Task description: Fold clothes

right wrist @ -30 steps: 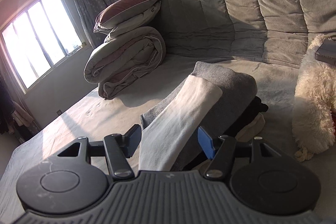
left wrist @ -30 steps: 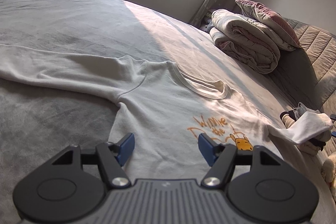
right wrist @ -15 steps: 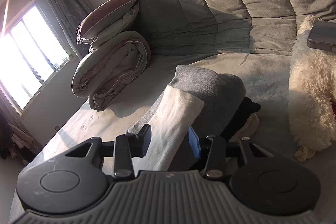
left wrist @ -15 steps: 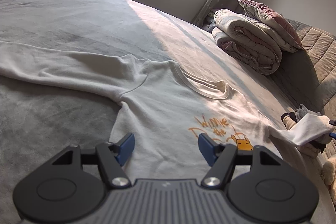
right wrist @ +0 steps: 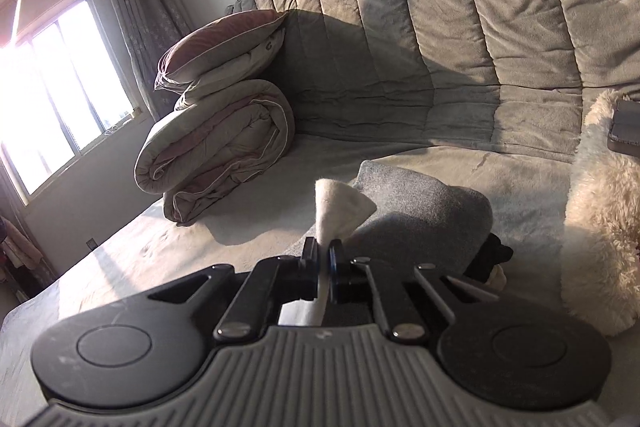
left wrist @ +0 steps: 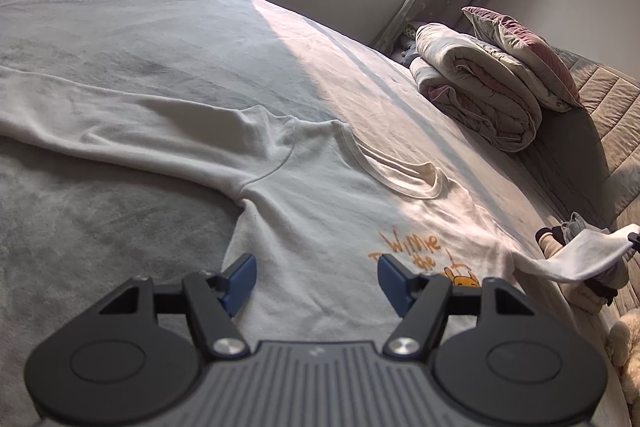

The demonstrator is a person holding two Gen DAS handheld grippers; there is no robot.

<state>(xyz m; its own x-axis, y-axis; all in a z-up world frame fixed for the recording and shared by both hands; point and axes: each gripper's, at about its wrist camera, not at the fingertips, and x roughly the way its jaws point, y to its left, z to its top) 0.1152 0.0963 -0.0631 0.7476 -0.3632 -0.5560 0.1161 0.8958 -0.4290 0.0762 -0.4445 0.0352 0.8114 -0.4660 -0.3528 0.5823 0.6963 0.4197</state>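
Left wrist view: the left claw (left wrist: 316, 277) gapes wide and empty above the white sweatshirt (left wrist: 304, 211), spread flat just ahead on the bed (left wrist: 120, 27).

Right wrist view: the right claw (right wrist: 325, 259) is pinched onto its sleeve cuff (right wrist: 340, 205). Soft, light, limp; grip the edges.

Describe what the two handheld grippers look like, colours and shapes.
Both look alike: the left gripper and right gripper each have a grey ribbed body, two black rounded housings with circular discs, black linkage arms with silver screws, and blue finger pads. No cables, hands or sleeves show.
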